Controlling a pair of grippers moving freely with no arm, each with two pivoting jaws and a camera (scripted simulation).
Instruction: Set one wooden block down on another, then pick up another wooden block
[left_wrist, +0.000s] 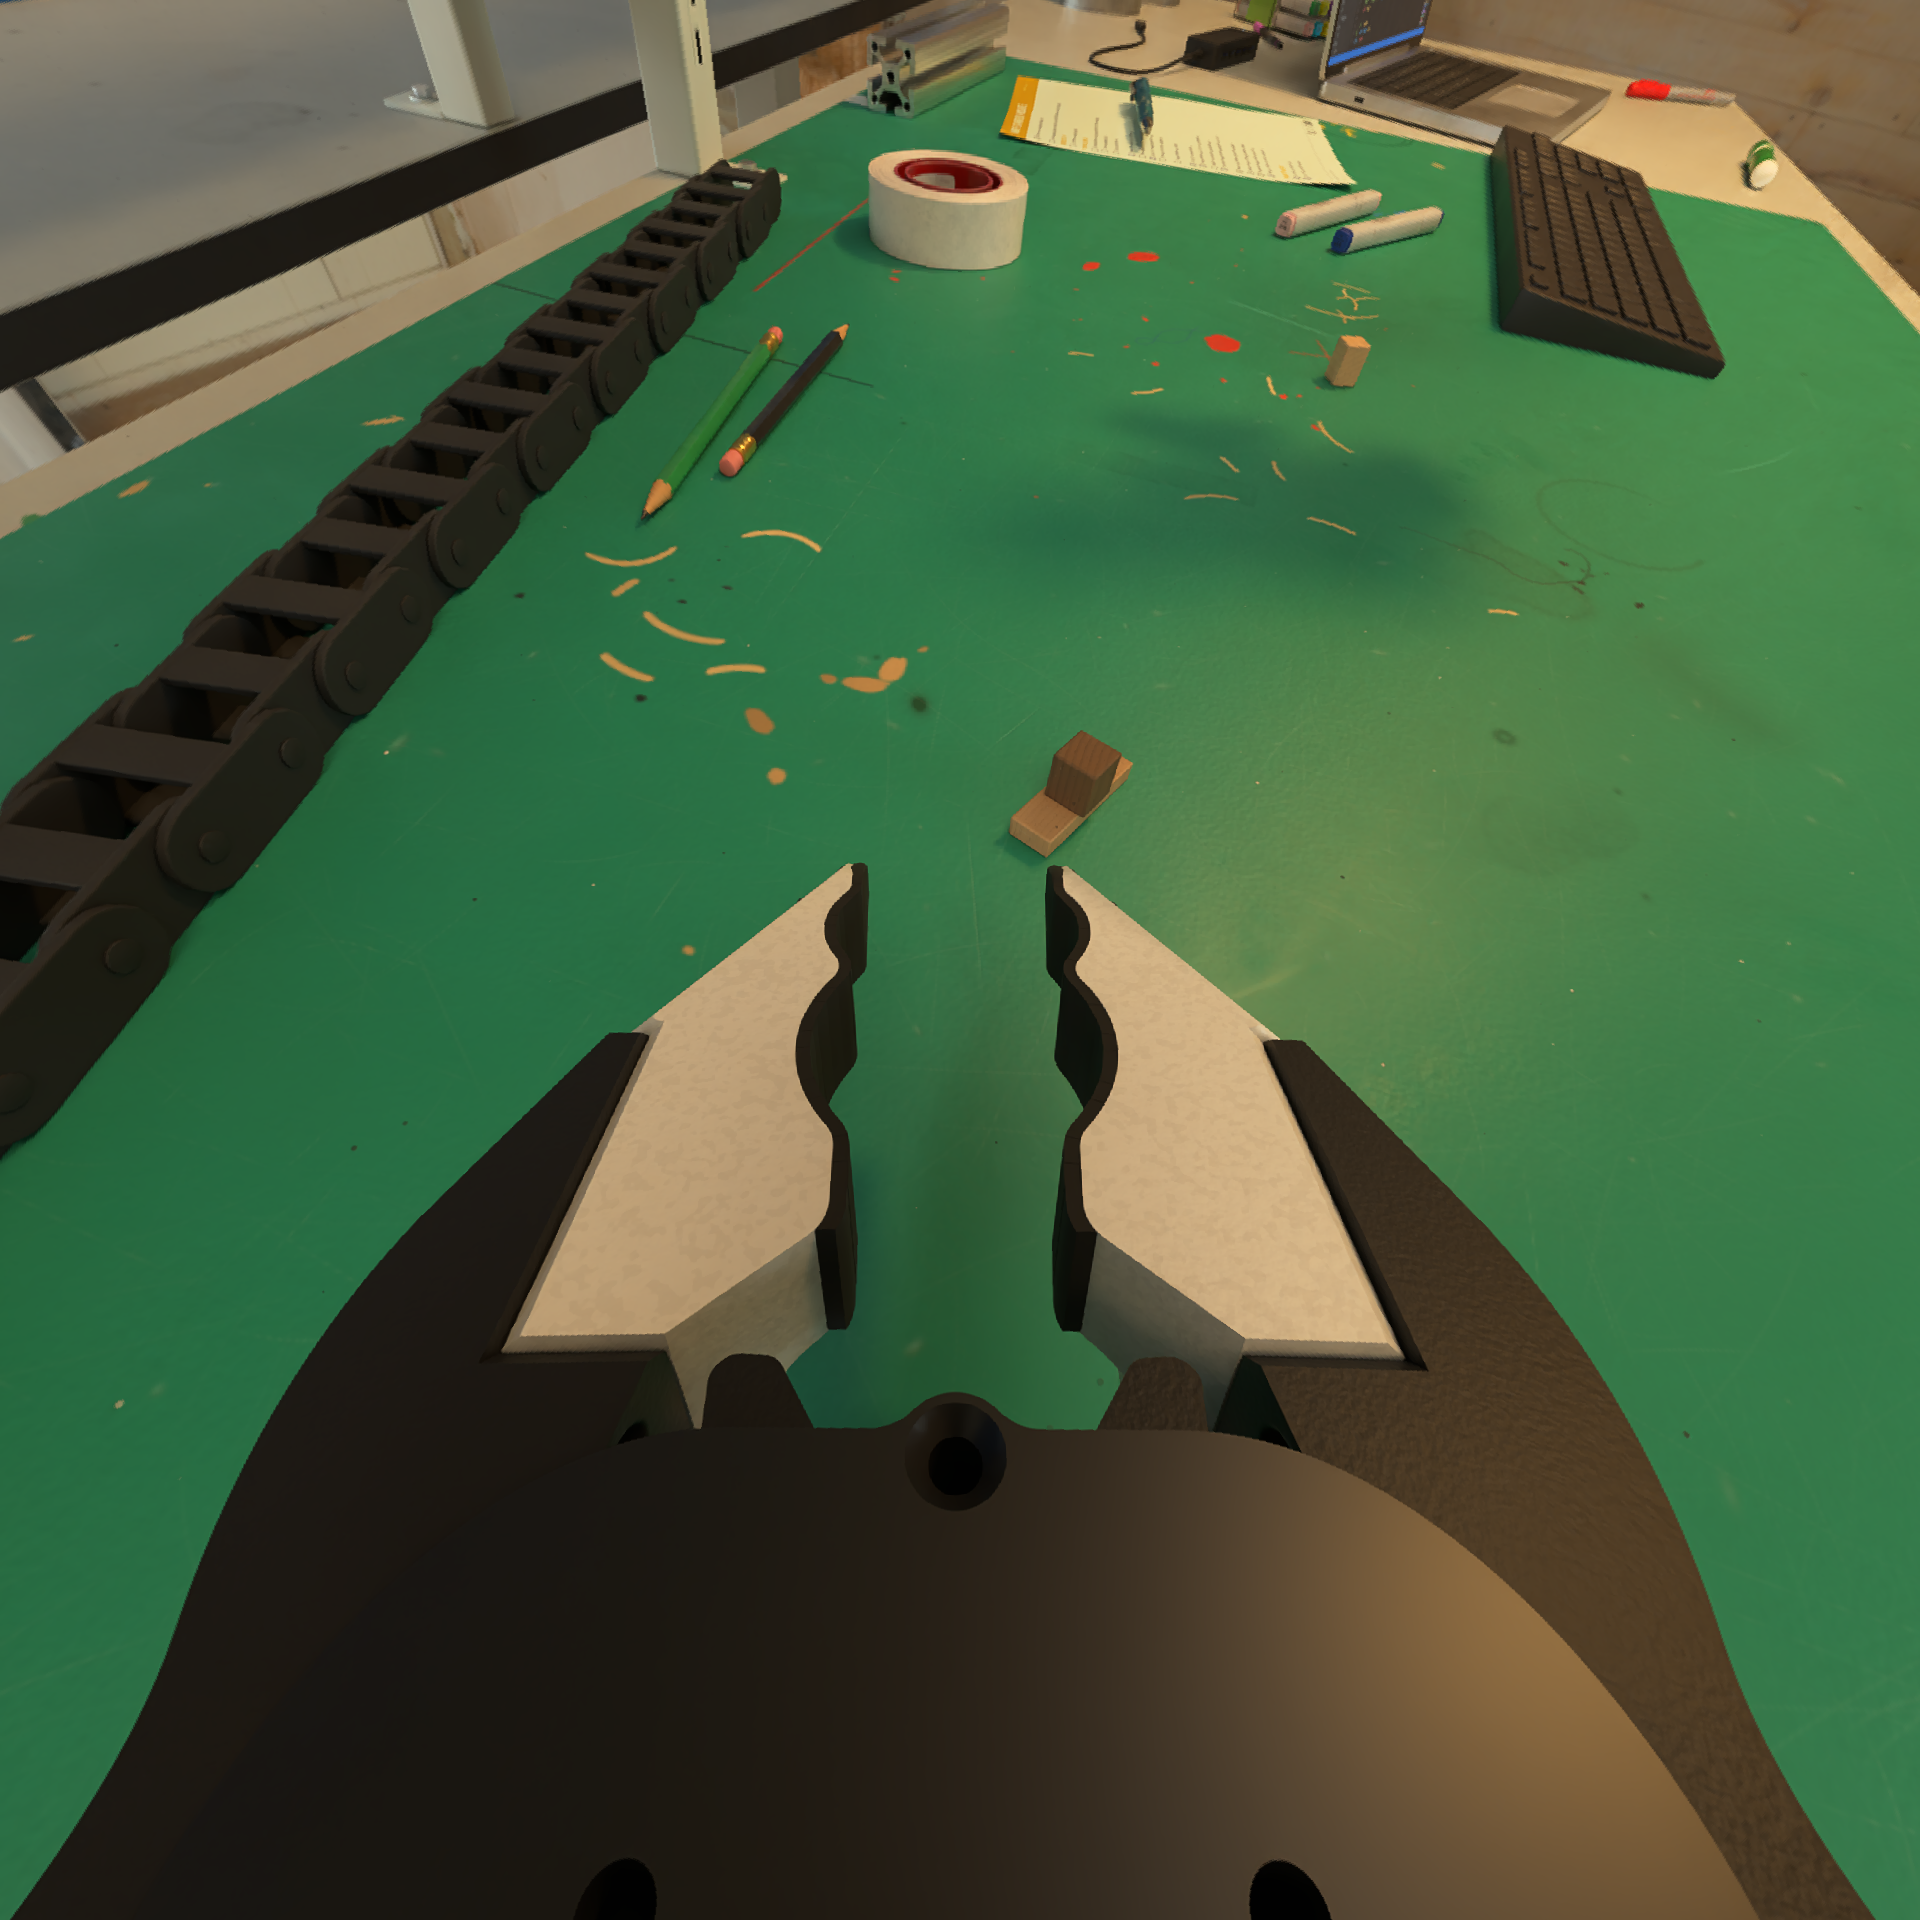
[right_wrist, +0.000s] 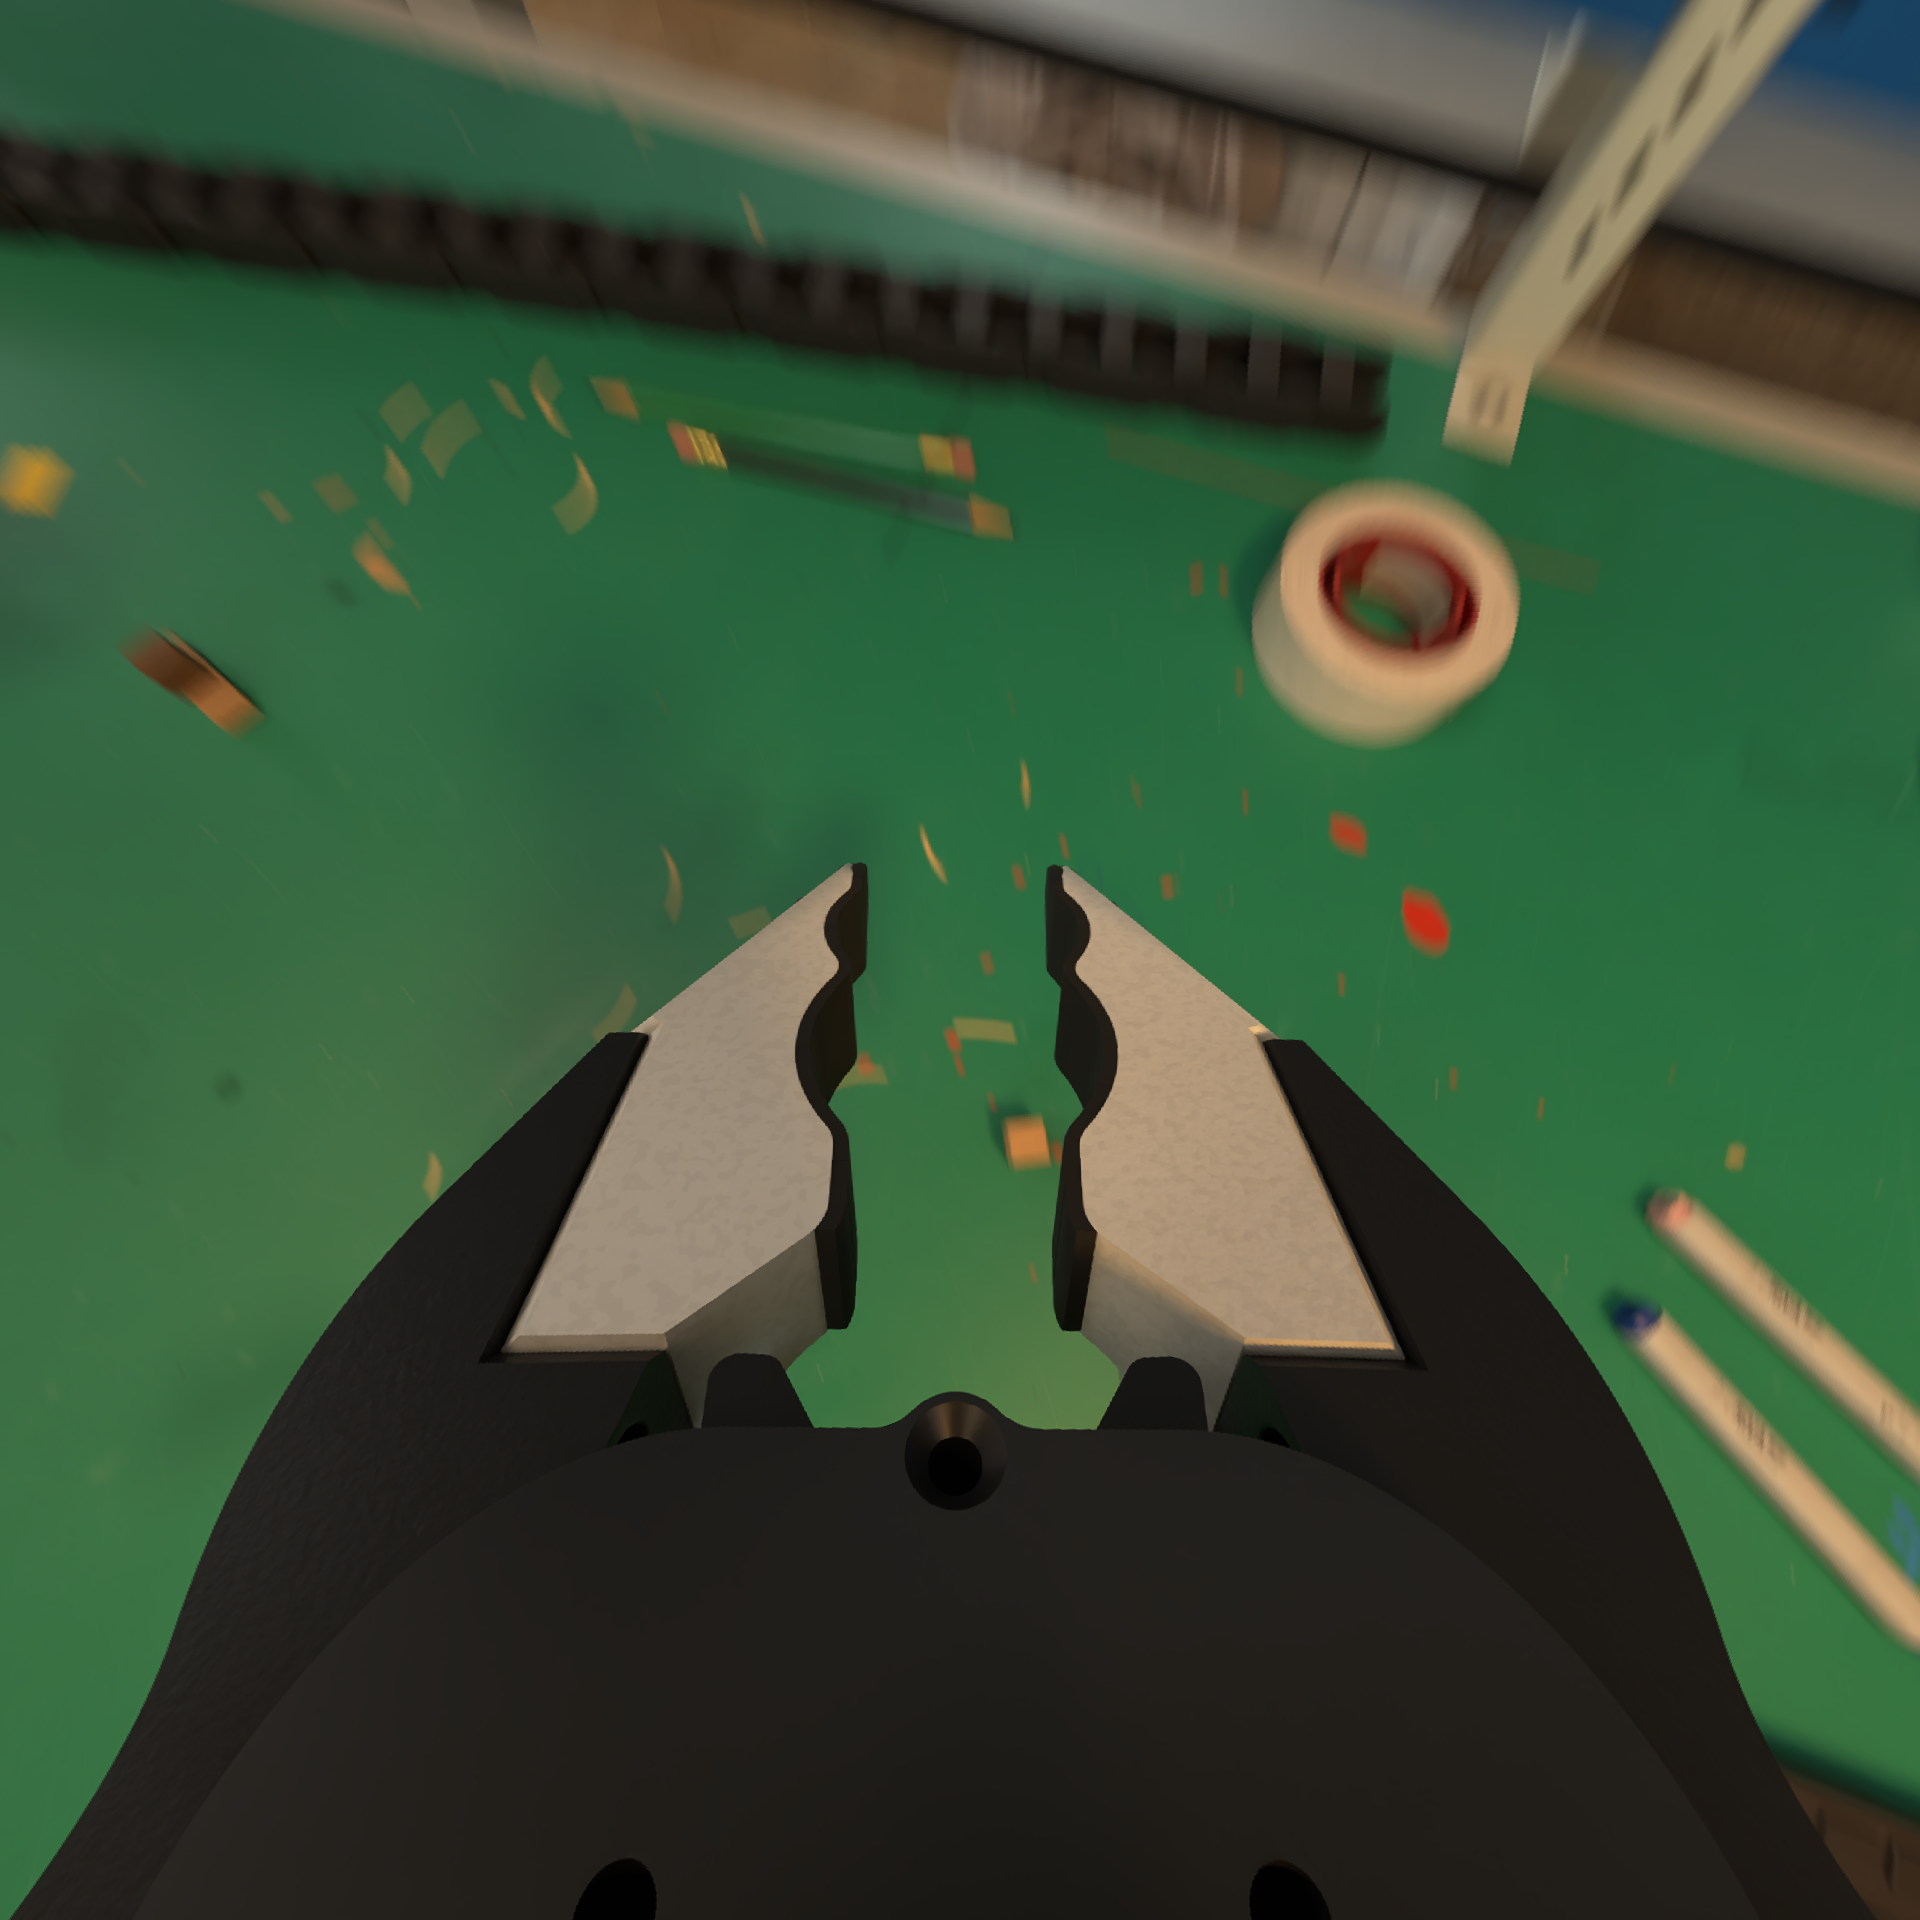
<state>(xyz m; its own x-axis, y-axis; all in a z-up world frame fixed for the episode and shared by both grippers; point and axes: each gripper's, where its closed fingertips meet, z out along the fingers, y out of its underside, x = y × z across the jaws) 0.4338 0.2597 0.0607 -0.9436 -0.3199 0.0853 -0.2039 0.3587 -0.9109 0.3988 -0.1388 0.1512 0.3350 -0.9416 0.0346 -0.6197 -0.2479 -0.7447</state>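
Note:
In the left wrist view a dark brown wooden block (left_wrist: 1084, 770) sits on a flat light wooden block (left_wrist: 1049, 821) on the green mat, just beyond my left gripper (left_wrist: 956, 878), which is open and empty. A third small light block (left_wrist: 1348, 361) stands far off near the keyboard. In the blurred right wrist view that small block (right_wrist: 1027, 1140) lies on the mat between the fingers of my right gripper (right_wrist: 956, 878), which is open and above it. The stacked pair (right_wrist: 192, 681) shows at the far left.
A black cable chain (left_wrist: 416, 520) runs along the left edge. Two pencils (left_wrist: 748, 416), a tape roll (left_wrist: 948, 208), two markers (left_wrist: 1361, 220), a keyboard (left_wrist: 1600, 260), a paper sheet (left_wrist: 1195, 130) and a laptop (left_wrist: 1455, 73) lie farther back. The tape roll (right_wrist: 1387, 613) and markers (right_wrist: 1787, 1382) also show in the right wrist view.

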